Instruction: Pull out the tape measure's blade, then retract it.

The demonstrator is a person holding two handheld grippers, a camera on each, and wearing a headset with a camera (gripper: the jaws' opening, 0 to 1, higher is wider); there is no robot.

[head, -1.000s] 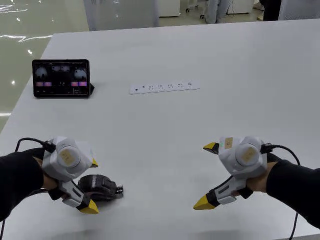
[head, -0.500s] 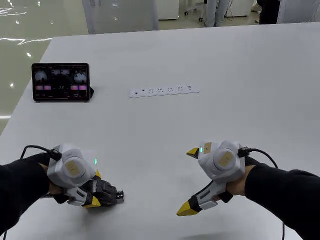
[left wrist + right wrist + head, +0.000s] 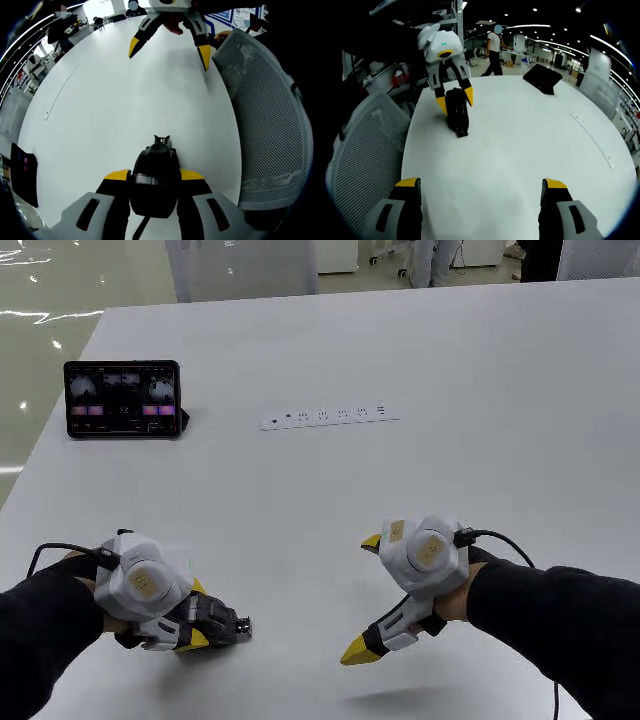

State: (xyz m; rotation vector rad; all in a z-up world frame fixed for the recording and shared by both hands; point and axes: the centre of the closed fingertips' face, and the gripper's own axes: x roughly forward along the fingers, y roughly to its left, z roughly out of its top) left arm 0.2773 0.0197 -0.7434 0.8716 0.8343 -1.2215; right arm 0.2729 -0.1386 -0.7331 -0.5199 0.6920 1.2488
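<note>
A black tape measure [image 3: 212,620] lies on the white table [image 3: 330,480] near its front left. My left gripper [image 3: 196,614] is shut on the tape measure [image 3: 155,175], its yellow-tipped fingers pressed against both sides of the case; the blade's end hook [image 3: 161,139] points away from me. In the right gripper view the tape measure [image 3: 457,115] sits between the left gripper's fingers [image 3: 441,105]. My right gripper [image 3: 364,596] stands open to the right of the tape measure, apart from it, with nothing between its fingers [image 3: 475,186].
A dark tablet [image 3: 122,398] stands at the table's far left. A white power strip [image 3: 329,417] lies across the middle. A grey mesh chair [image 3: 270,125] stands off the table's near edge. People stand in the room beyond.
My left gripper has closed on the tape measure. My right gripper has moved left toward it, still open.
</note>
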